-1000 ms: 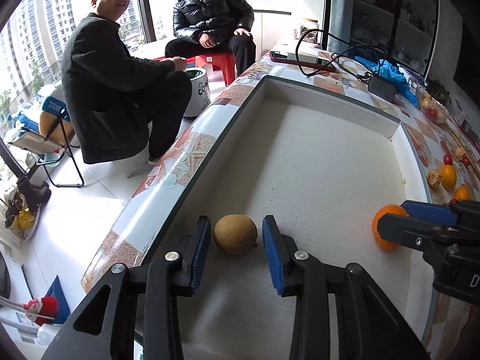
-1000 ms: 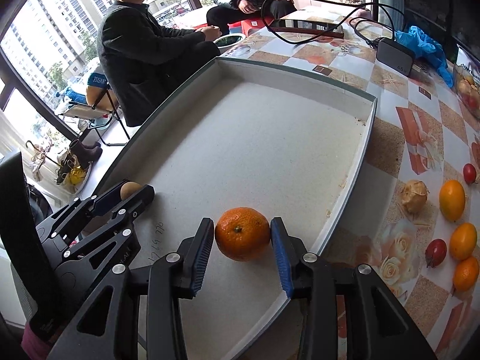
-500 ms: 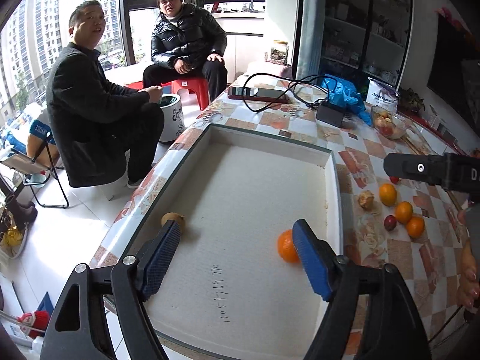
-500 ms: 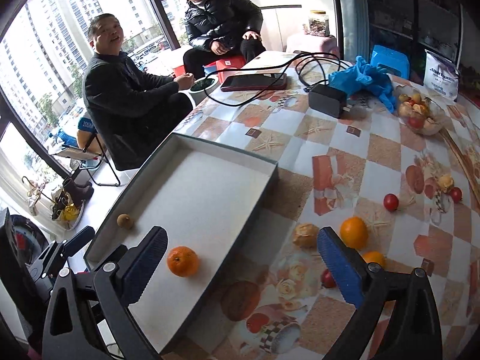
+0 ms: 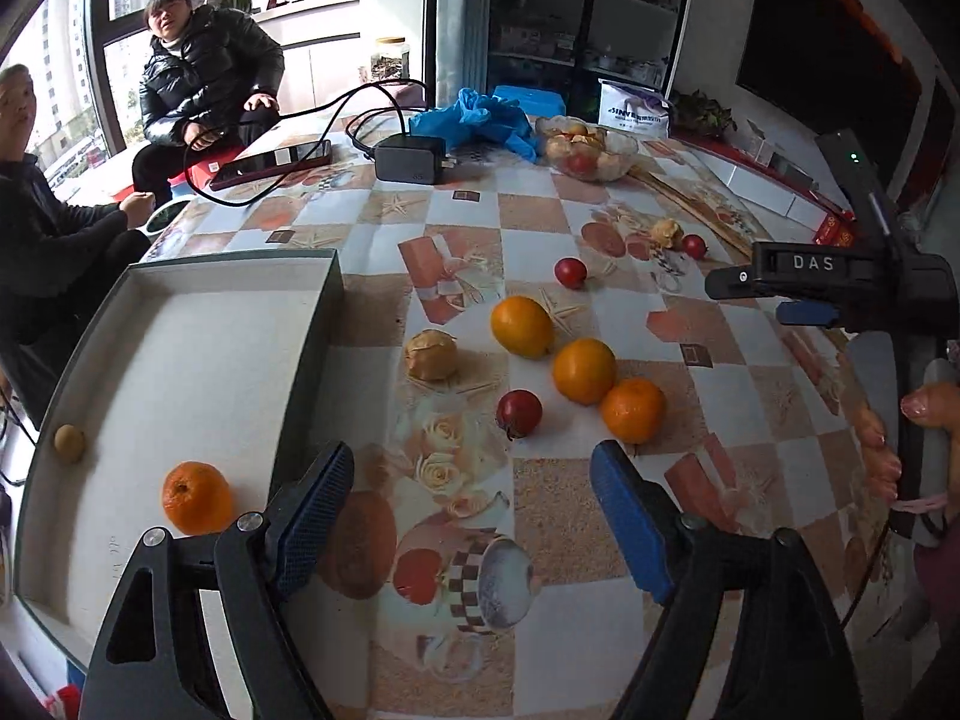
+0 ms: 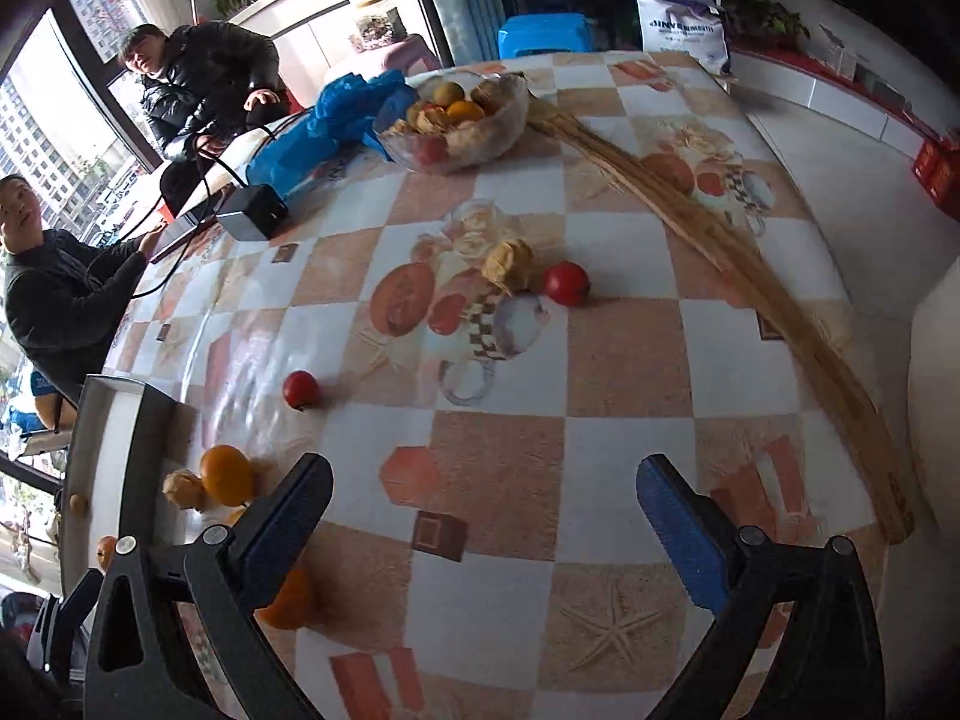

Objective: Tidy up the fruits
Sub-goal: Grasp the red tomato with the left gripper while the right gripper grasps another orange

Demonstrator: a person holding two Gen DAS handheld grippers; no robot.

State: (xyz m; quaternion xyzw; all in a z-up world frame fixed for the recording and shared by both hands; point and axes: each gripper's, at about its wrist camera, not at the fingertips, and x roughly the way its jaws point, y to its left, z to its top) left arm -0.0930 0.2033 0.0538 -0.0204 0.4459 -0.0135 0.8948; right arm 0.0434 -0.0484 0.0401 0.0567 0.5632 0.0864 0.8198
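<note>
A grey tray (image 5: 234,257) at the left holds a mandarin (image 5: 197,497) and a small brown fruit (image 5: 68,440). My left gripper (image 5: 471,516) hovers over the tablecloth just right of the tray, its jaws opening with nothing between them. Ahead of it lie two oranges (image 5: 522,326), a mandarin (image 5: 632,409), a red fruit (image 5: 519,413) and a husked fruit (image 5: 431,354). My right gripper (image 6: 483,516) stands wide open and empty over bare tablecloth. Beyond it sit two red fruits (image 6: 300,390) and a husked fruit (image 6: 510,263).
A glass bowl (image 6: 456,120) of mixed fruit stands at the table's far side, beside a blue plastic bag (image 6: 342,114), a charger (image 5: 408,157) with cables and a phone (image 5: 273,163). A long bamboo strip (image 6: 750,276) crosses the right. Two seated people (image 5: 204,78) are beyond the left edge.
Both grippers let go of their fruit in the tray, the brown fruit and the mandarin, opened wide and swung right, out over the tablecloth with the loose fruit.
</note>
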